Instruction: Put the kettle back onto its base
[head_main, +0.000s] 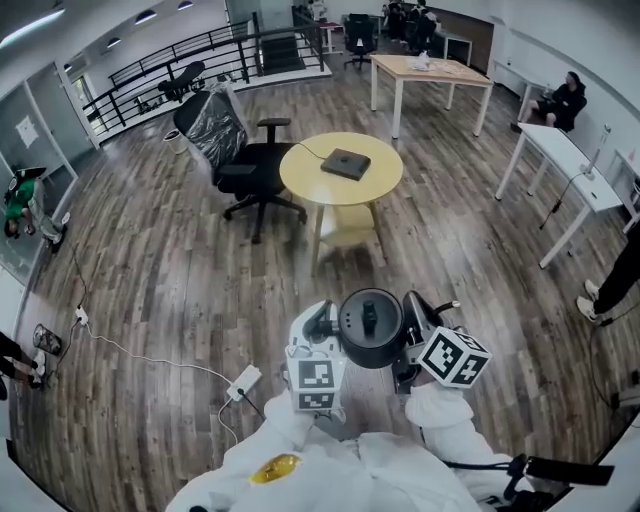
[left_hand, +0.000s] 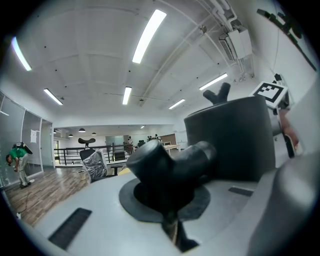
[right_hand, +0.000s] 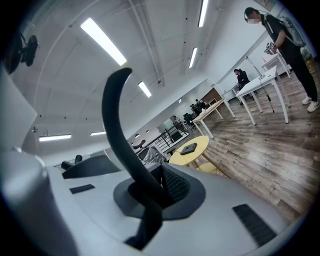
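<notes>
A black kettle (head_main: 370, 327) hangs in the air close to my body, held between both grippers. My left gripper (head_main: 322, 330) is shut on a thick black stub (left_hand: 170, 162) that sticks out of the kettle's side; the dark kettle body (left_hand: 232, 137) fills the right of the left gripper view. My right gripper (head_main: 410, 345) is shut on the thin curved handle (right_hand: 117, 120). The flat black kettle base (head_main: 346, 163) lies on the round yellow table (head_main: 315, 185) some way ahead, also seen as the base (right_hand: 189, 148) in the right gripper view.
A black office chair (head_main: 245, 160) stands left of the table, and a yellow stool (head_main: 345, 228) beneath it. A white power strip (head_main: 243, 381) with its cable lies on the wooden floor at my left. White desks (head_main: 565, 160) stand right; people stand at the room's edges.
</notes>
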